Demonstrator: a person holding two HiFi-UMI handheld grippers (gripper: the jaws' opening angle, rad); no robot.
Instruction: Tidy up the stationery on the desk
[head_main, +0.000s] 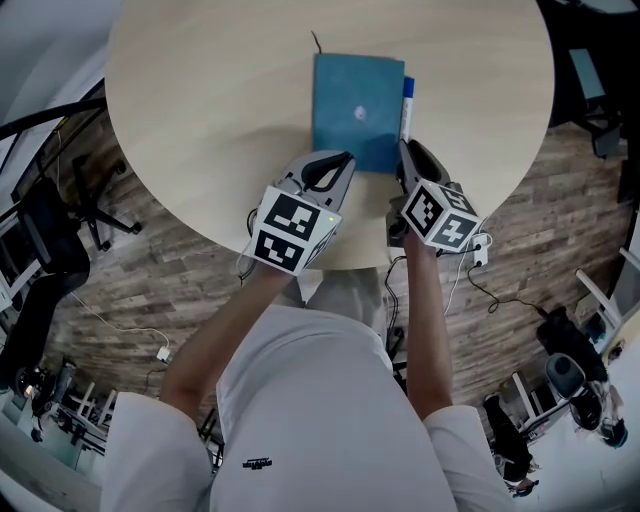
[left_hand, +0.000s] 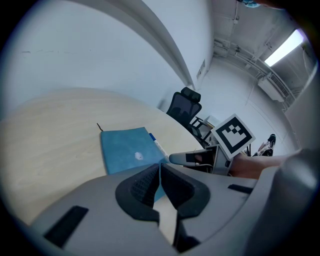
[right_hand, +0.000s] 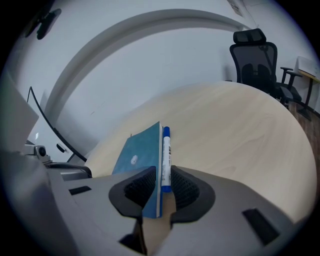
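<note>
One notebook (head_main: 358, 110), one marker (head_main: 406, 105).

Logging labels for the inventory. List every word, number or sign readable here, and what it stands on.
No text can be quoted.
Pen: dark print along the white barrel, too small to read.
Notebook: one small pale emblem on the blue cover, no words.
Shorts: small dark logo, too blurred to read.
Square markers on the gripper cubes: black-and-white patterns, no letters.
</note>
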